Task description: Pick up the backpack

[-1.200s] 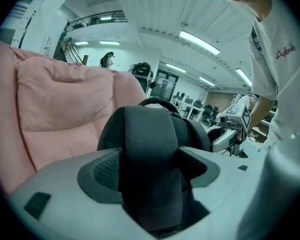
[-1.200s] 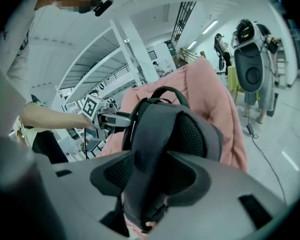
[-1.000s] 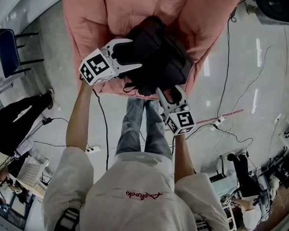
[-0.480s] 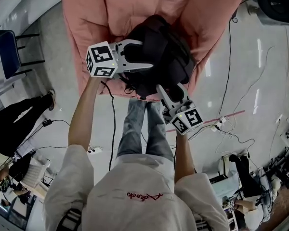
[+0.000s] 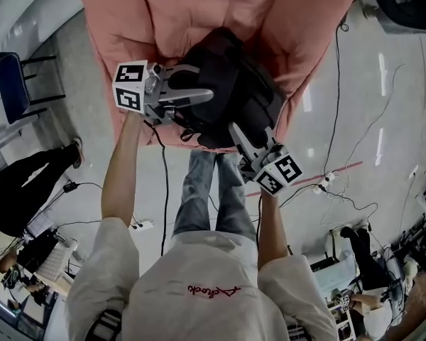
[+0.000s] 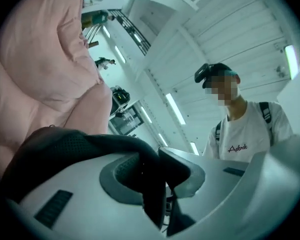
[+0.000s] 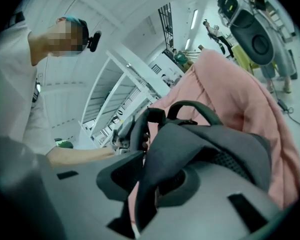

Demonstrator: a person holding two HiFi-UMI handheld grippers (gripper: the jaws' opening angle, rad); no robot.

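I see the backpack (image 5: 231, 84) sitting on the pink chair (image 5: 128, 20). Jaws on left gripper (image 5: 202, 82) and right gripper (image 5: 250, 130) are closing, each pinching a strap (image 7: 160, 179). A hold on both sides should lift it level.

The soft fabric backpack (image 5: 231, 84) is black all over. Its padded strap (image 7: 190, 149) looks dark grey, with a pattern of tiny mesh holes. The big puffy armchair (image 5: 199, 6) is plain pink. The person's cotton T-shirt (image 5: 199, 261) is white with small red writing. The denim jeans (image 5: 199, 183) are blue. The smooth shiny floor (image 5: 397, 155) is pale grey. The small chair (image 5: 3, 80) is dark blue.
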